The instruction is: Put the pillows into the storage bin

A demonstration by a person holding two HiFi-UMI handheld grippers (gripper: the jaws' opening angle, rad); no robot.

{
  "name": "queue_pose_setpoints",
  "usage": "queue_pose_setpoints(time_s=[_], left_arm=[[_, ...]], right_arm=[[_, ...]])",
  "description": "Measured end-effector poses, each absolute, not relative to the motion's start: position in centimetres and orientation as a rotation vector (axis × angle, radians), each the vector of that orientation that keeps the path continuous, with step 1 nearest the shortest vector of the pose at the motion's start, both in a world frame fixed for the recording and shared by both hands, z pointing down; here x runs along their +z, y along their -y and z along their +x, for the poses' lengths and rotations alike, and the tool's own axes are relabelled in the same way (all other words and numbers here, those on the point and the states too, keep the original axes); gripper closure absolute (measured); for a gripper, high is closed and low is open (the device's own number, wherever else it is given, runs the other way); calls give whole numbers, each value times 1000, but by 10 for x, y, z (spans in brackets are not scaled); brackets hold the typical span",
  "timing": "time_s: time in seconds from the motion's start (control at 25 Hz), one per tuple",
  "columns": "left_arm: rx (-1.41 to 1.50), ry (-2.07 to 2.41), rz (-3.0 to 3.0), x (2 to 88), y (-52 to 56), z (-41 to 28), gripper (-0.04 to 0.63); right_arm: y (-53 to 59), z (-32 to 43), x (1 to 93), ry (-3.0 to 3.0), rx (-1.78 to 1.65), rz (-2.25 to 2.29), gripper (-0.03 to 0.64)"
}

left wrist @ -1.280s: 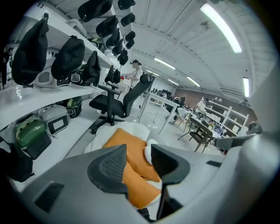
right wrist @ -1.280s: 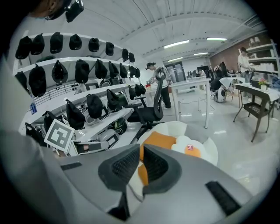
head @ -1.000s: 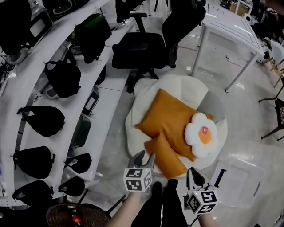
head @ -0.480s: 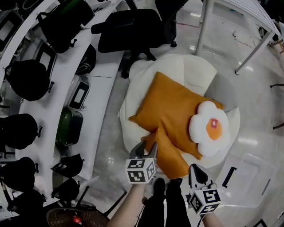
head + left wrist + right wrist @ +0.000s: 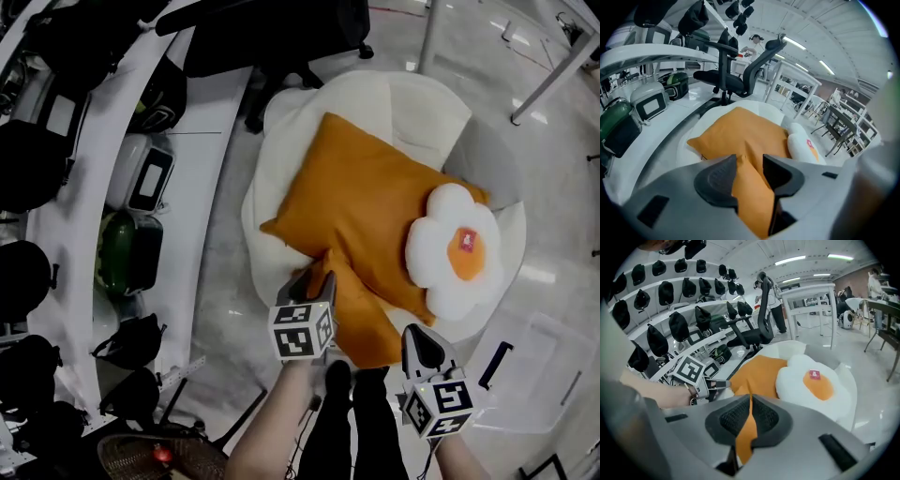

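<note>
Right tool (image 5: pixel 416 331) nearer plump orange pillow (image 5: pixel 362 323)

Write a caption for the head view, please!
The left gripper and right gripper near orange pillows and a flower pillow on a white beanbag.

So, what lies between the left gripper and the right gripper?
In the head view, the lower end of the small orange pillow lies between the left gripper and the right gripper, on the white seat.
</note>
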State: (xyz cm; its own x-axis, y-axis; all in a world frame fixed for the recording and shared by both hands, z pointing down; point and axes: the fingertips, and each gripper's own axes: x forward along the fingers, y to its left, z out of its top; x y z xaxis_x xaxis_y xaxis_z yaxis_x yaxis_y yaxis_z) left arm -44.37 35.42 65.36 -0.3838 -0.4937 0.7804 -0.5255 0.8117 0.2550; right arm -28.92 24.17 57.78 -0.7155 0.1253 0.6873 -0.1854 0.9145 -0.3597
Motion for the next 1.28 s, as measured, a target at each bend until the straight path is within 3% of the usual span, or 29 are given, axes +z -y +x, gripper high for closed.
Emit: queue_pose_setpoints(time_s=[0.72, 1.0, 1.28], left_arm=[[219, 1913, 694, 752, -337, -458, 410], [310, 1849, 745, 746, -335, -446, 523], [249, 1886, 744, 702, -347, -419, 552]], right_arm=[[-231, -275, 634, 2249, 593, 64, 603], [-232, -267, 627, 2240, 624, 86, 603], [-236, -258, 601, 2251, 638, 113, 603]])
